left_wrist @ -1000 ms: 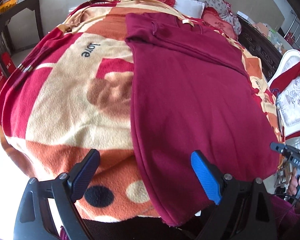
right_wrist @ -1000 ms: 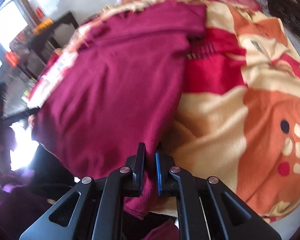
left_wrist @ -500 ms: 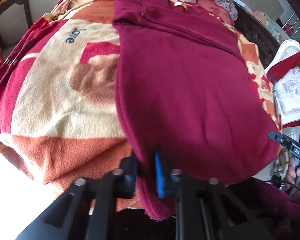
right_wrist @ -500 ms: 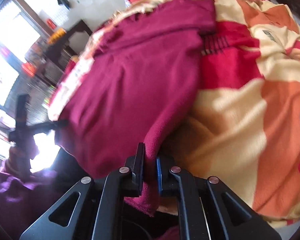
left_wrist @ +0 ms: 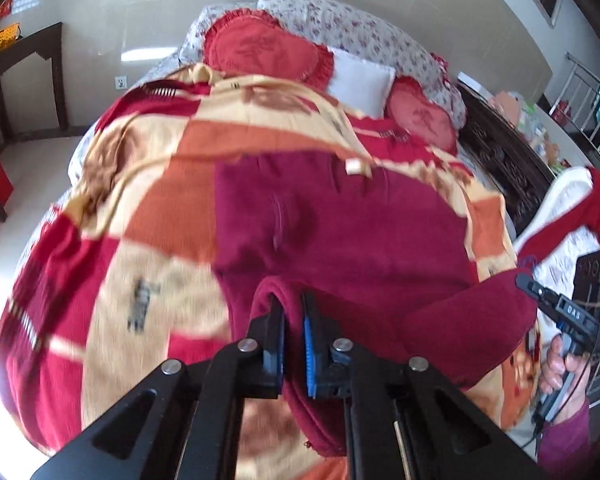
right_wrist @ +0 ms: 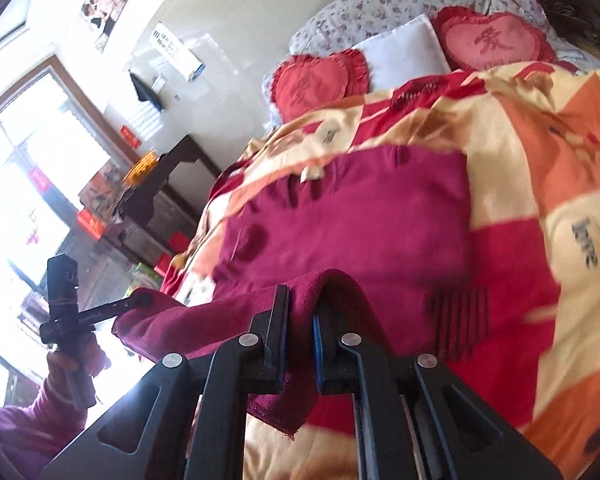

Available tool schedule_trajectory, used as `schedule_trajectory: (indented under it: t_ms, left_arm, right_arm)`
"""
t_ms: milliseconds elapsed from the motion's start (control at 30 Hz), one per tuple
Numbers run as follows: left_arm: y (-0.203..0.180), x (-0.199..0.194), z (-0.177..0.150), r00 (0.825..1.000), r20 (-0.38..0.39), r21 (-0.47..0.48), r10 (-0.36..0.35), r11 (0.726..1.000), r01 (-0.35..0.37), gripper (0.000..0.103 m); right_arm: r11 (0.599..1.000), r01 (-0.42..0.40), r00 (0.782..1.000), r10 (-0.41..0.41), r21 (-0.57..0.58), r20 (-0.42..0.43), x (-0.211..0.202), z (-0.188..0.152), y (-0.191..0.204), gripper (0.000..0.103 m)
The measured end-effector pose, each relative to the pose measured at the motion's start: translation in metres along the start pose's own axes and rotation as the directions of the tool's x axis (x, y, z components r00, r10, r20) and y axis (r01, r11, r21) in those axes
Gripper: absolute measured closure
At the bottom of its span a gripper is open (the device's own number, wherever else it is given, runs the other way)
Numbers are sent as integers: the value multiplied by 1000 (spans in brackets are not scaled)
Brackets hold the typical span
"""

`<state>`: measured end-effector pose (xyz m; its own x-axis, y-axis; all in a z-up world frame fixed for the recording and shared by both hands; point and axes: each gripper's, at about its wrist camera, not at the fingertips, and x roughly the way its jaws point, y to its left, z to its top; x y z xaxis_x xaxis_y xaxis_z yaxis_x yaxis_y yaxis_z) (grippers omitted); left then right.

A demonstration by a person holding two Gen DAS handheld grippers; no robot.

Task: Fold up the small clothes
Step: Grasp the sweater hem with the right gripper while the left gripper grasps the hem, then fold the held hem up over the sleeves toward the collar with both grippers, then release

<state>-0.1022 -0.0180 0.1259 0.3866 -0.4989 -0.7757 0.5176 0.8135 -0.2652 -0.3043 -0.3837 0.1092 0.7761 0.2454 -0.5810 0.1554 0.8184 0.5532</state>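
A maroon garment (left_wrist: 340,232) lies on a red, orange and cream patterned blanket (left_wrist: 140,280) on a bed. My left gripper (left_wrist: 293,304) is shut on the garment's near left hem corner and holds it lifted above the rest of the cloth. My right gripper (right_wrist: 300,300) is shut on the near right hem corner of the garment (right_wrist: 360,216), also lifted. The hem stretches between both grippers. The right gripper shows in the left wrist view (left_wrist: 536,292), and the left gripper shows in the right wrist view (right_wrist: 136,302).
Red heart cushions (left_wrist: 260,48) and a white pillow (left_wrist: 360,80) lie at the bed's head. A dark wooden table (left_wrist: 24,52) stands at the left wall. A dark carved bed frame (left_wrist: 500,152) and a white chair with red cloth (left_wrist: 572,208) are at the right.
The left gripper closed on the hem's left corner. Both grippers then lifted the hem and carried it forward toward the garment's collar end.
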Motion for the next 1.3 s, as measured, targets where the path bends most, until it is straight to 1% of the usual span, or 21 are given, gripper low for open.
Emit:
schedule_trajectory:
  t_ms: [100,167,233,267,300,367,400,433,500,533,567,600,700,800,900,967,1033,1100,1200,1233,1300]
  left_arm:
    - [-2,42,39,999,8,-17,41,999,-41,95]
    - [-1,75,62,995,16,-14,99,995,-99,96]
    - [3,105,79,994,-7,-23,105,994,-105,93]
    - [5,122,84,992,-44,-16,115,993,-116,91]
    - [10,133,88,990,-78,-22,119,992,-121,90]
    - [18,138,92,993,-96,-56,70,996,-75,82]
    - [20,134,93,995,-86,-62,47,997,-52,73]
    - [20,128,94,997,-73,-59,33,998,-37,53]
    - [19,109,97,998,-9,-46,64,997,-64,25]
    - [19,98,96,997,42,-50,64,997,-62,23]
    - [19,87,94,996,73,-36,49,998,-47,23]
    - [18,82,92,996,71,-17,44,999,-43,23]
    - [13,75,80,994,63,48,92,994,-96,23]
    - [11,87,61,993,-23,86,118,990,-116,23]
    - [10,108,52,989,-99,80,108,992,-100,23]
    - [7,128,64,989,-137,44,57,998,-51,23]
    - [8,138,83,993,-114,-17,37,999,-39,24]
    - [18,139,106,998,-34,-101,44,994,-47,24]
    - [37,136,125,998,-9,-201,59,978,-60,24]
    - [41,134,126,999,-5,-217,43,975,-43,23]
    - [43,130,122,998,4,-194,57,979,-56,23]
  right_arm:
    - [998,52,998,-53,41,23,19,36,-20,103]
    - [994,62,997,-65,89,33,38,57,-34,103]
    - [983,70,997,-73,167,10,64,76,-59,103]
    - [976,83,997,-83,201,-6,71,83,-68,101]
    - [964,130,991,-129,231,-20,79,88,-78,91]
    - [952,190,979,-202,239,25,73,91,-85,88]
    - [955,180,978,-200,236,64,63,89,-84,88]
    - [959,170,978,-192,226,80,55,85,-82,88]
    - [976,156,984,-167,150,65,46,75,-70,88]
    - [984,152,987,-156,94,42,47,69,-62,88]
    - [987,156,988,-156,33,13,49,62,-55,88]
    - [985,167,986,-168,-32,-21,55,52,-46,88]
    - [972,184,971,-203,-148,-129,85,33,-34,92]
    - [964,174,964,-208,-201,-163,114,38,-26,93]
    - [986,116,990,-124,-117,-72,129,74,-26,93]
    - [994,104,995,-103,-34,13,135,104,-33,92]
    - [993,115,991,-117,37,62,139,128,-39,91]
    - [989,130,987,-136,68,82,136,140,-40,90]
    - [986,169,982,-169,3,89,119,132,-28,86]
    - [981,190,979,-187,-42,82,117,124,-23,86]
    - [960,248,969,-243,-131,52,122,108,-17,86]
